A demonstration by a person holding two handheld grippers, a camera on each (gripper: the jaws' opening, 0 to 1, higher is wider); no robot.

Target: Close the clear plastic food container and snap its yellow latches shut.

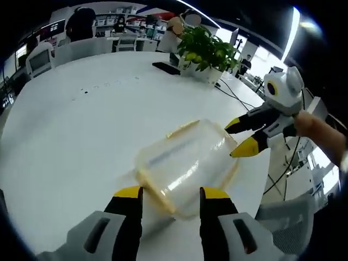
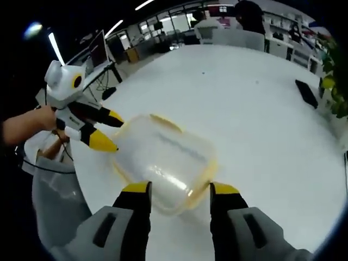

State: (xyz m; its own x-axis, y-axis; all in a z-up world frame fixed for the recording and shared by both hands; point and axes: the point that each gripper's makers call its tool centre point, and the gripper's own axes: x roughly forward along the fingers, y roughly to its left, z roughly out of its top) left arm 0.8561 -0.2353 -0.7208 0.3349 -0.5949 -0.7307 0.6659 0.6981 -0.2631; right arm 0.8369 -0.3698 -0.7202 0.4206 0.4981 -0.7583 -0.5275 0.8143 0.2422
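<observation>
1. Office surroundings ring a wide white tabletop, with desks, monitors and seated people along its far edge.
2. On it lies the clear container with yellow latches, lid on, between the two tongs.
3. Left tongs stand released, jaws spread at the container's near edge, in the left gripper view.
4. Right tongs are likewise spread, jaws flanking the container's opposite edge; in the left gripper view they come in at 3 o'clock, tips just beside the lid.
5. A potted plant stands at 12 o'clock, a dark flat object beside it, cables trailing off the edge.
</observation>
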